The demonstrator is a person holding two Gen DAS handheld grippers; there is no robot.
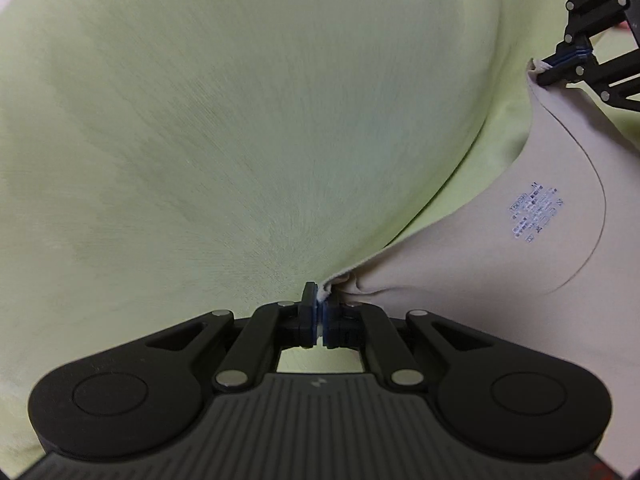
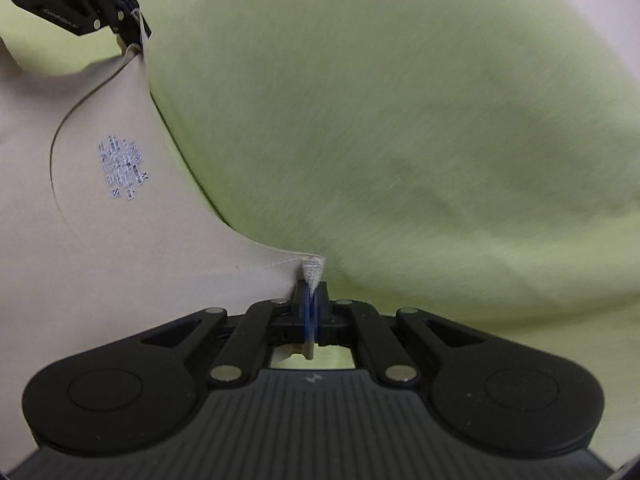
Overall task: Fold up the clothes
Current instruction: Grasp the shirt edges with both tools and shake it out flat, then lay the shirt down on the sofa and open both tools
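Observation:
A beige garment [image 1: 560, 248] with a printed care label [image 1: 534, 212] hangs stretched between my two grippers; it also shows in the right wrist view [image 2: 120, 264] with its label [image 2: 122, 170]. My left gripper [image 1: 320, 300] is shut on one top corner of the garment. My right gripper [image 2: 312, 292] is shut on the other corner, where a white mesh tab sticks up. Each gripper shows in the other's view: the right gripper [image 1: 560, 65] at the upper right, the left gripper [image 2: 134, 14] at the upper left. The garment's lower part is out of view.
A light green cloth surface [image 1: 240, 120] fills the background below the garment in both views [image 2: 400, 120]. A pale strip of wall or floor shows at the far edges.

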